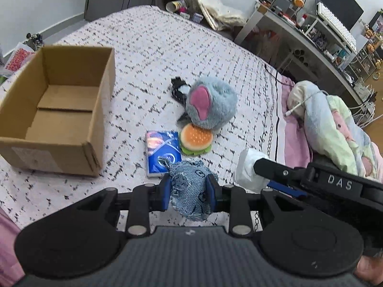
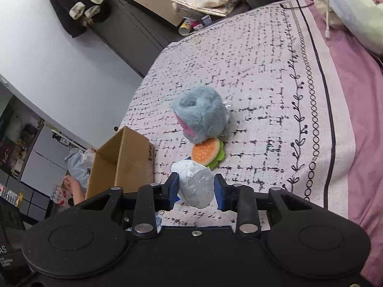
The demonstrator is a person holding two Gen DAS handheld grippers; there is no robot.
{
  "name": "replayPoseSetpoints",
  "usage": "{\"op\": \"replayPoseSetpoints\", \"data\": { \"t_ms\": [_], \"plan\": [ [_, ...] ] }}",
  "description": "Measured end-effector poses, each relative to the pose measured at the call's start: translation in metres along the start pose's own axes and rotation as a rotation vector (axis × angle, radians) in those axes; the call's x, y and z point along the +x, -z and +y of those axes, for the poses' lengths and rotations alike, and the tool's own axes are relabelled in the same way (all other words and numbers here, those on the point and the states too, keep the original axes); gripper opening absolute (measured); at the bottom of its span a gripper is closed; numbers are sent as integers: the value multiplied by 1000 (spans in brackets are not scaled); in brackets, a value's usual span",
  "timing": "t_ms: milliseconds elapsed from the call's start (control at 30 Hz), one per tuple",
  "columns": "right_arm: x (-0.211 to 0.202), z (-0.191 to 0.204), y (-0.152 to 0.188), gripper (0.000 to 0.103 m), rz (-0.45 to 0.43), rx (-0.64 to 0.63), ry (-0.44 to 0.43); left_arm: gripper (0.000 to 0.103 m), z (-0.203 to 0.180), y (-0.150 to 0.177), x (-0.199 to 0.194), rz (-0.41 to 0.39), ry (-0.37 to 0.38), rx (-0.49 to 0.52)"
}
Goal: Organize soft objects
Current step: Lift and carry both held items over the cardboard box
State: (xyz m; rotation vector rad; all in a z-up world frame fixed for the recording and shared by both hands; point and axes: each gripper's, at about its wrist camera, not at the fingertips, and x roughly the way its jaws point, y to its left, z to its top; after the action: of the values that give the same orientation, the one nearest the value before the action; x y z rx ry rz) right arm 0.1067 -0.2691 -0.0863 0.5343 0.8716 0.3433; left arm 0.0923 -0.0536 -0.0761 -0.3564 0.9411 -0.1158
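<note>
Beside the cardboard box (image 1: 57, 110): I see nothing packed in it, so I judge the sorting barely begun.
Left gripper (image 1: 189, 192): narrowed onto the denim pouch (image 1: 189, 191), lifted right of the box's near corner.
Right gripper (image 2: 196, 192): partly closed around a white plastic bag (image 2: 195, 185); firm contact I cannot tell.
Left to do: grey plush (image 1: 210, 102), burger toy (image 1: 196, 138) and tissue pack (image 1: 162, 153) lie right of the box.

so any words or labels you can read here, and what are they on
"DAS": white letters on the right claw's black body, seen from the left wrist view.
"AS": partial white print on a black part at the right wrist view's lower left edge; the small lines under it are unreadable.
Tissue pack: print too blurred.
Cardboard box: dark mark, unreadable.
</note>
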Motion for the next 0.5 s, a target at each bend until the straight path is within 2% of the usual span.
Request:
{"op": "replayPoseSetpoints", "data": {
  "t_ms": [233,500],
  "plan": [
    [-3,22,-5,32,-18,-40,4,29,8,-11,-13,-51,24,-22],
    [-5,43,-7,32,-60,-66,9,29,13,-19,-23,-89,55,0]
  ]
}}
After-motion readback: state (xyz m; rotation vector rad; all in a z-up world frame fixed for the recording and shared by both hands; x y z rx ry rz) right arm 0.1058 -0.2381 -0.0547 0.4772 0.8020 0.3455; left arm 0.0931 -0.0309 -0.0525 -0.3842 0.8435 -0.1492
